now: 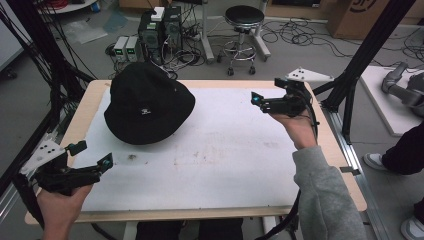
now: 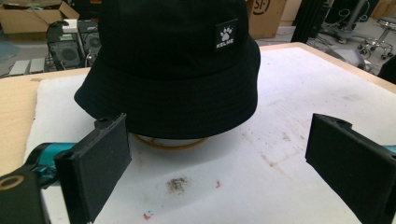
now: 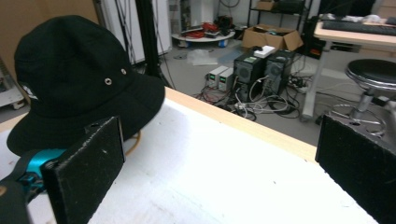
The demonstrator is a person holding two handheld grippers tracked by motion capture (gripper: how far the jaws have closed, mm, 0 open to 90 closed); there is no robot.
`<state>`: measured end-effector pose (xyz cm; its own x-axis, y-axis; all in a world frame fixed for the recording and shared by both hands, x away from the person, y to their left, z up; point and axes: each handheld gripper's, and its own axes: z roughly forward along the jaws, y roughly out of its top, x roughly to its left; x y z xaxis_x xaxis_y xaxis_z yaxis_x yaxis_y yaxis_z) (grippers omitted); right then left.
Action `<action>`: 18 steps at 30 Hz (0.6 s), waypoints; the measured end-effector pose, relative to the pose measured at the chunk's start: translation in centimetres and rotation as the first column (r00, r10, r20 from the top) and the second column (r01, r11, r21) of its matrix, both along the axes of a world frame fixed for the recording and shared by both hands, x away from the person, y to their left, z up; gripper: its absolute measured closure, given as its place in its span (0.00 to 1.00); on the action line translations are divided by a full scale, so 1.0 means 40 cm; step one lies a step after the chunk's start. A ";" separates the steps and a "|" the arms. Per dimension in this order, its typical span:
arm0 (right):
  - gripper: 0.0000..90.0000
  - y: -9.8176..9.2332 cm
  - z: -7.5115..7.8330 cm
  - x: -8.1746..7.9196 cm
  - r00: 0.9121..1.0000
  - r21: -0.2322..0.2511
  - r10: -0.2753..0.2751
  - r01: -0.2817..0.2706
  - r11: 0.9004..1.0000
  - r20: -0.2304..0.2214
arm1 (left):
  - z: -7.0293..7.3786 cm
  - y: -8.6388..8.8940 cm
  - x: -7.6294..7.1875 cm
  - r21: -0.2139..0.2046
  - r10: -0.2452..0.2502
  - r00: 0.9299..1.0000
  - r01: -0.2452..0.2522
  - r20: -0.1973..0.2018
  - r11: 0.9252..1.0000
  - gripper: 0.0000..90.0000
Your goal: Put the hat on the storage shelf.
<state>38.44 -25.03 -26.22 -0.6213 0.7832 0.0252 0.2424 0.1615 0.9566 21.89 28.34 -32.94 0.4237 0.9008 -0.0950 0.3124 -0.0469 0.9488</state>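
Observation:
A black bucket hat (image 1: pixel 147 102) with a small white logo patch sits crown up on the white mat (image 1: pixel 225 150), at the back left. The left gripper view shows the hat (image 2: pixel 173 65) straight ahead, with a thin orange ring (image 2: pixel 170 143) peeking out under its brim. My left gripper (image 1: pixel 91 154) is open at the mat's front left corner, short of the hat, nothing between its pads (image 2: pixel 98 163). My right gripper (image 1: pixel 268 90) is open at the back right, pointing left toward the hat (image 3: pixel 79 79), well apart from it.
The mat covers most of a wooden table (image 1: pixel 85 107). A black frame post (image 1: pixel 367 50) rises at the right. Beyond the far edge stand a stool (image 1: pixel 244 20) and computer towers (image 1: pixel 160 27) with cables. A person's shoe (image 1: pixel 375 160) is at the right.

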 end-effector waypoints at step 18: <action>0.01 -0.133 -0.089 -0.105 0.993 0.047 -0.114 0.114 0.992 0.004 | 0.001 -0.011 0.025 -0.005 -0.004 1.000 0.004 -0.001 1.000 0.08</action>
<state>34.22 -30.34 -29.77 -0.5283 0.8469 0.0594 0.2505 0.0886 0.9641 22.90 27.89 -32.92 0.4273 0.8986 -0.0997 0.3131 -0.0436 0.9487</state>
